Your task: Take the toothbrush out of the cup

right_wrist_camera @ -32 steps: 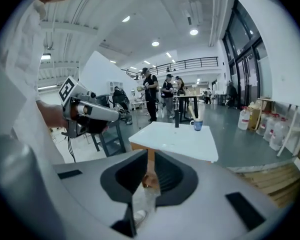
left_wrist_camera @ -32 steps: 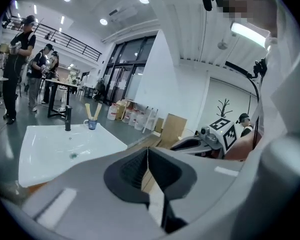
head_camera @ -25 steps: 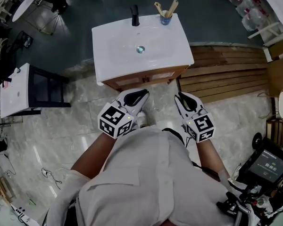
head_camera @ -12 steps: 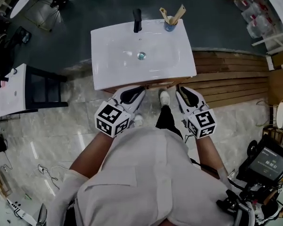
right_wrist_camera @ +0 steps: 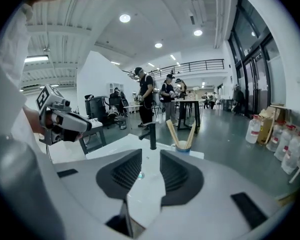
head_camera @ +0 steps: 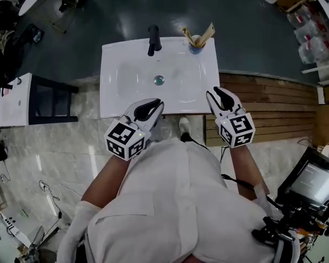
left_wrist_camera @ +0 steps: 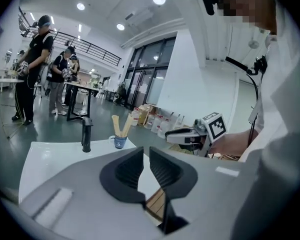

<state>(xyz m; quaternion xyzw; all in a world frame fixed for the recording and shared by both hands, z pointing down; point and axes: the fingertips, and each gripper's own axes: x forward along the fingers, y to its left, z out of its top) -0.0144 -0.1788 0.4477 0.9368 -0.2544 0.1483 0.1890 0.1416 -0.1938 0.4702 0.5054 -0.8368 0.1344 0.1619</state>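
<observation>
**Approach to the cup, seen from the head view and both gripper views.** The blue cup stands at the back right corner of the white washbasin, to the right of the black faucet. It holds two pale, wood-coloured toothbrushes. They rise out of the rim and lean apart in a V, so each long axis runs steeply upward and tilts outward. Their upper ends are free, but which ends carry bristles cannot be made out.

The right gripper sits at the near right edge of the basin. The cup lies straight ahead of it across the basin and slightly to its left, still well apart. Its jaws have just been opening and stand clearly apart, with nothing between them.

The left gripper is over the near edge, further from the cup and diagonally across from it. Its jaws have just been opening slightly to a narrow gap and hold nothing.

The right gripper is judged the better placed to reach forward and close across a brush handle above the rim.
</observation>
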